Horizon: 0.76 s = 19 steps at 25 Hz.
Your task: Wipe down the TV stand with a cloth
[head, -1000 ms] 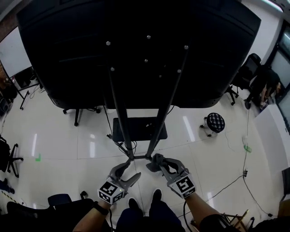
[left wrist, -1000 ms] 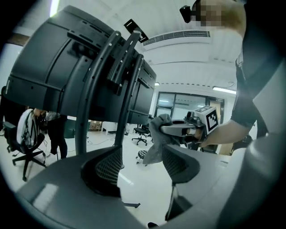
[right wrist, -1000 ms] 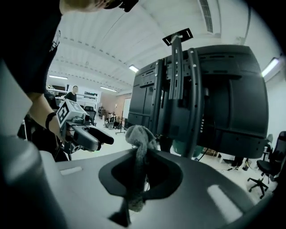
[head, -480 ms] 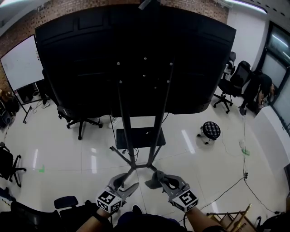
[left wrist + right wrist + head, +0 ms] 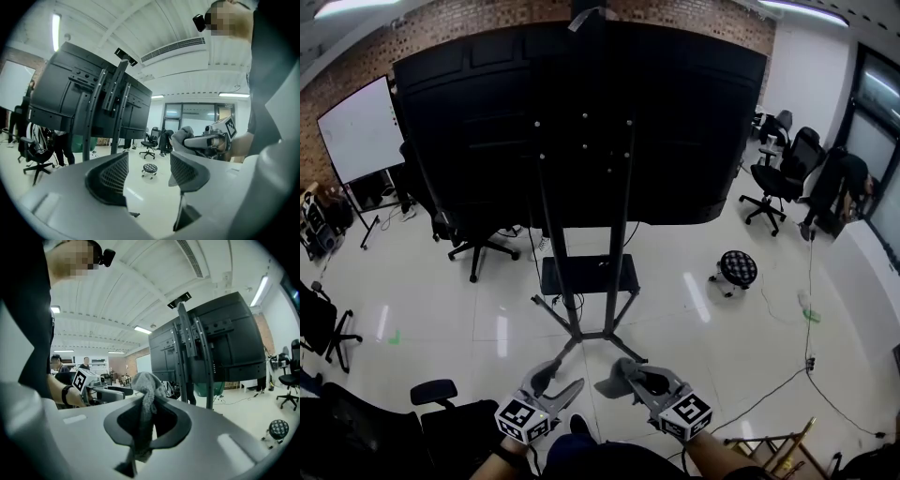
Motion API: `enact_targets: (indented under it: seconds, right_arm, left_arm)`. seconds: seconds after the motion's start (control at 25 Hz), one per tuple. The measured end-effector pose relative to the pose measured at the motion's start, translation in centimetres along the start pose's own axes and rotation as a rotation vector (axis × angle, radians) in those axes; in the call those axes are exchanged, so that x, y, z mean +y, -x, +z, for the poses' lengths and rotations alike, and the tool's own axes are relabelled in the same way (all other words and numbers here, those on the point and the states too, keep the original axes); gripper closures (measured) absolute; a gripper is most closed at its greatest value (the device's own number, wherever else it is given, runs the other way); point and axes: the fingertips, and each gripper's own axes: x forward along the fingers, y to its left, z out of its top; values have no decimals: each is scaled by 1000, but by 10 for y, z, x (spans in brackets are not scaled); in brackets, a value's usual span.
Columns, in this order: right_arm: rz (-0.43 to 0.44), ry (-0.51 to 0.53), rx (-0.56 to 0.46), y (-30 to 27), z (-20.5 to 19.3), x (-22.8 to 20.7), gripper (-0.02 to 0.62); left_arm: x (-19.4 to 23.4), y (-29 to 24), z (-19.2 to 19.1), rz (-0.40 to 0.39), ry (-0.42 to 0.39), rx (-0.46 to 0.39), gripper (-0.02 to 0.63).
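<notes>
The black TV stand faces me from behind: two slanted poles carry the big screen, and its floor base lies just ahead of both grippers. My right gripper is shut on a grey cloth, held low and short of the base. The cloth bunches up between the jaws in the right gripper view, with the stand beyond. My left gripper stands open and empty to the left of it; its jaws frame bare floor.
Black office chairs stand at the left, far right and by my feet. A round stool and floor cables lie to the right. There is a whiteboard at back left and a person at far right.
The view has pulled back and lifted, so the stand now looks farther off and more upright. Both grippers sit lower in the frame, clear of the base they were touching before.
</notes>
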Motion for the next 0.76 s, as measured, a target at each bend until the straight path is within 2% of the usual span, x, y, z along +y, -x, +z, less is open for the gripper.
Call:
enact_targets:
  seconds: [0.16,0.76]
  right_arm:
    - [22,-54,-16,28,-6,11,575]
    - [76,8,-46,89,2,42,577]
  left_arm:
    - [-39,12,-3,-3,10,-12,302]
    - [-105,33,-2,32,-19,-20,305]
